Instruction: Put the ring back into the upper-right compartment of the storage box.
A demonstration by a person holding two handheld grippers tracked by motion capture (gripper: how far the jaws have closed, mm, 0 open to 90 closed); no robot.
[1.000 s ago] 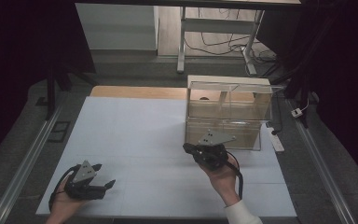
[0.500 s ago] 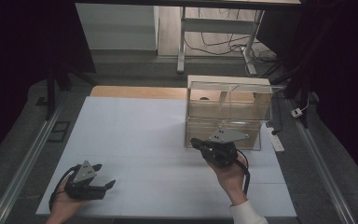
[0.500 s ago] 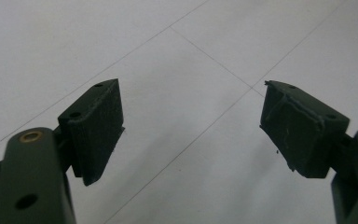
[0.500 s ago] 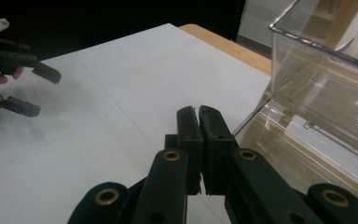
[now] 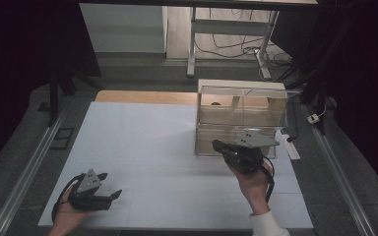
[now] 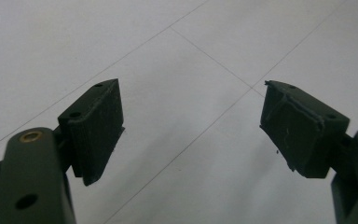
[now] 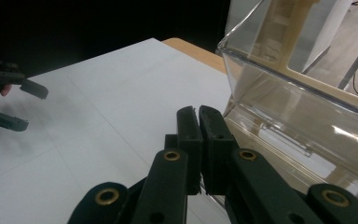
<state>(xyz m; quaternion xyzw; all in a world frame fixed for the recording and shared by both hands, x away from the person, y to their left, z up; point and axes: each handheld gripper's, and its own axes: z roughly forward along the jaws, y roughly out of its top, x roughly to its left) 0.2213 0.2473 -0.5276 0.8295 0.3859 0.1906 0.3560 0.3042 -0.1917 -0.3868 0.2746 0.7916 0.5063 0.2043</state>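
My left gripper (image 5: 110, 186) rests low on the white table (image 5: 142, 142) at the front left, held in a hand. In the left gripper view its jaws stand wide open (image 6: 191, 116) over bare table, with nothing between them. My right gripper (image 5: 217, 145) is held just in front of the clear plastic box (image 5: 241, 105), its jaws pointing left. The right gripper view shows it shut (image 7: 198, 112) with nothing between the pads, and the box's lower front corner (image 7: 298, 93) sits close on the right.
The clear box has a wooden frame behind it and stands at the table's back right. A white object (image 5: 292, 150) lies beside the box. Metal rails (image 5: 24, 172) run along both table sides. The left gripper (image 7: 14, 105) appears far off in the right gripper view.
My right gripper has moved to the right and a little farther away, closer to the box front. The left gripper has stayed in place.
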